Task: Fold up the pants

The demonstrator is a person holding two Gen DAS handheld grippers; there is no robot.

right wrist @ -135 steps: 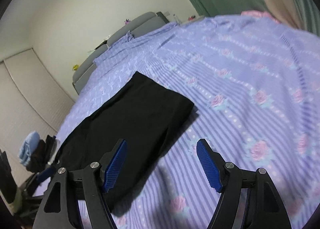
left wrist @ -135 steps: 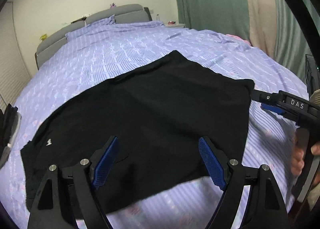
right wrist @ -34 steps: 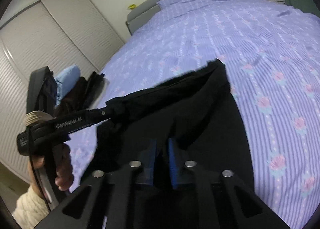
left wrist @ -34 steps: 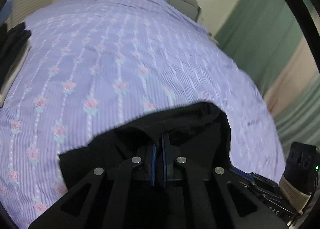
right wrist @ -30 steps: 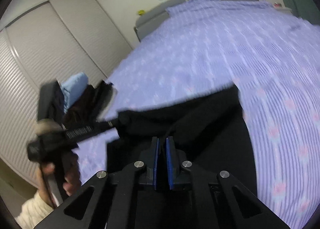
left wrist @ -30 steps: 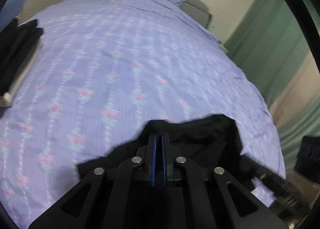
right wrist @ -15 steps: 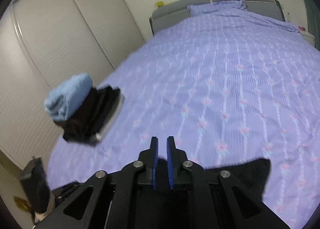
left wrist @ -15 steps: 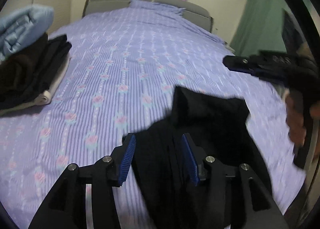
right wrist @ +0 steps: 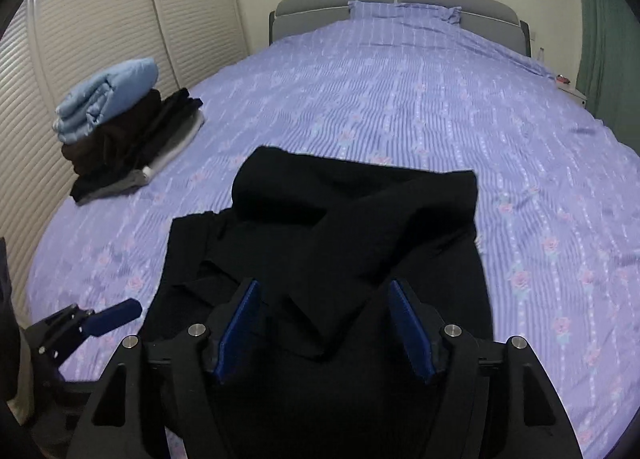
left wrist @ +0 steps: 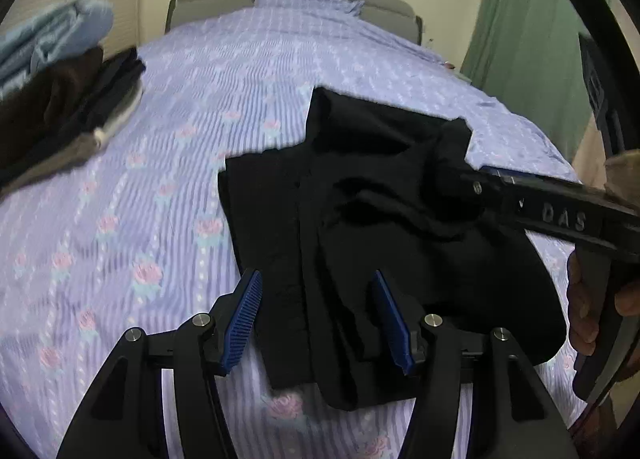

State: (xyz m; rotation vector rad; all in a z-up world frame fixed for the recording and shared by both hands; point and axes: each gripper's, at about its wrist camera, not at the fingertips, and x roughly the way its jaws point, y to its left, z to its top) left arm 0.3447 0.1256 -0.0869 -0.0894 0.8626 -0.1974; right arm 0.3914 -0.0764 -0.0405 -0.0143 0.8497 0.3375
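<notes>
The black pants lie folded over and rumpled on the purple flowered bedspread; they also show in the right wrist view. My left gripper is open, its blue pads over the near edge of the pants, holding nothing. My right gripper is open over the near part of the pants, with a loose fold lying between the pads. The right gripper also shows in the left wrist view, its tips against the rumpled cloth. The left gripper shows at the lower left of the right wrist view.
A stack of folded clothes with a light blue bundle on top sits at the bed's left edge, also in the left wrist view. A grey headboard and pillow stand at the far end. Green curtains hang to the right.
Both grippers carried the pants' end across the bed, shut on the cloth, then opened. The pants now lie doubled over and rumpled, free of both grippers.
</notes>
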